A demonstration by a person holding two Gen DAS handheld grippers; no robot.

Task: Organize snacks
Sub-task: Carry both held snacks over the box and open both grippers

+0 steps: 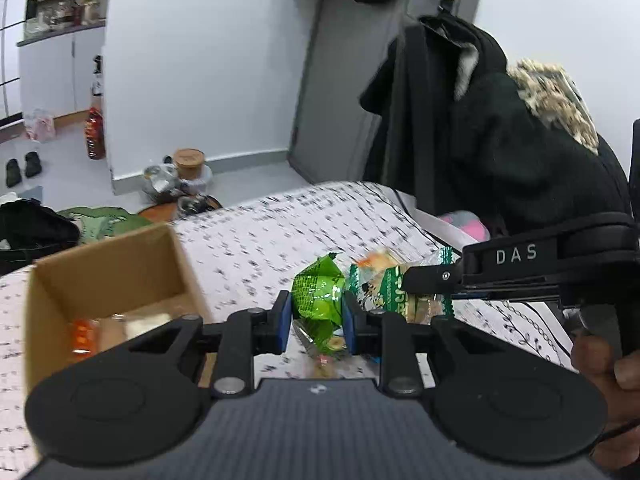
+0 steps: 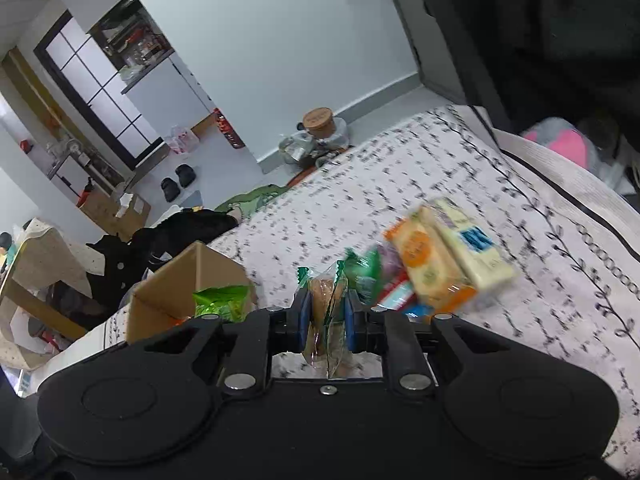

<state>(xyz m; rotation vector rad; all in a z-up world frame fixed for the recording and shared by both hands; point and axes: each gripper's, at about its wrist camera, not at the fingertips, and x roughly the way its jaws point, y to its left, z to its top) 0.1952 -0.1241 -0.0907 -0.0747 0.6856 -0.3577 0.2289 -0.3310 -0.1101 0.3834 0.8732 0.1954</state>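
My left gripper is shut on a green snack packet, held above the patterned bedspread. To its left stands an open cardboard box with a few snacks inside. My right gripper is shut on a clear-wrapped brown biscuit pack with green edges. In the left wrist view this gripper's black finger reaches in from the right with the same pack. A pile of snacks lies on the bed just right of the right gripper. The box shows at its left, with the green packet over it.
Dark coats hang on the right beside the bed. A jar with a cork lid and kitchenware sit on the floor past the bed's far edge. Clothes and a black bag lie on the floor at left. A hand holds the right gripper's handle.
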